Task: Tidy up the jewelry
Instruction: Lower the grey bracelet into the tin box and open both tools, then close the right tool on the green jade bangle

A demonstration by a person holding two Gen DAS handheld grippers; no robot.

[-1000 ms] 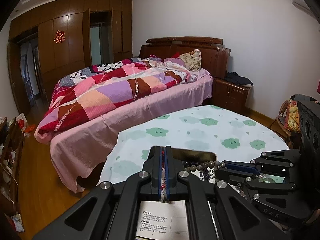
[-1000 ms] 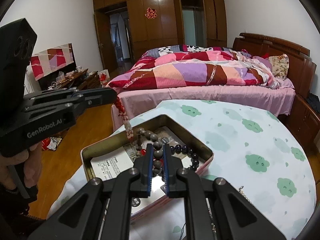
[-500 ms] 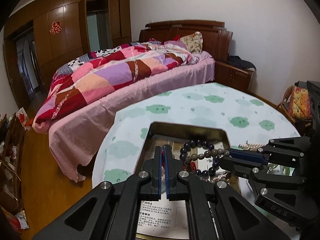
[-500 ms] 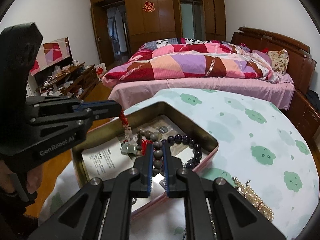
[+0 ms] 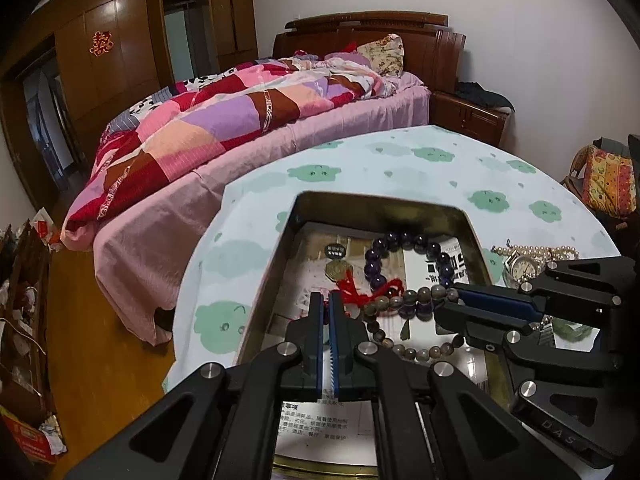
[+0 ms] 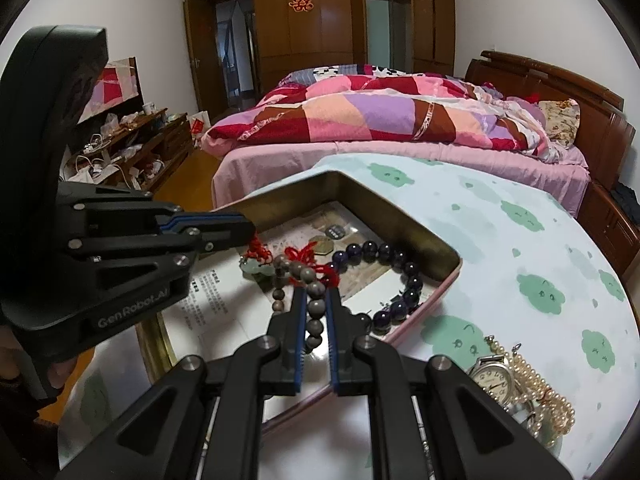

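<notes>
A round table (image 5: pixel 400 168) carries an open metal tin (image 6: pixel 420 240). Inside the tin, the left gripper (image 5: pixel 327 308) is pinched on a red-corded jade pendant necklace (image 6: pixel 260 266), the right gripper (image 6: pixel 316 304) is clamped on a grey-brown bead bracelet (image 6: pixel 312 292), and a purple bead bracelet (image 5: pixel 400 240) lies. A wristwatch (image 6: pixel 494 376) and pearl strand (image 6: pixel 536 384) lie just right of the tin.

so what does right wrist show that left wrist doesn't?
Right wrist only: the TV stand with clutter, and the jade pendant hanging on red cord from the left hand-held gripper.
Left wrist only: the nightstand and the right hand-held gripper side-on.
Both: tin, purple bracelet, brown bead bracelet, watch, pearls, bed.
</notes>
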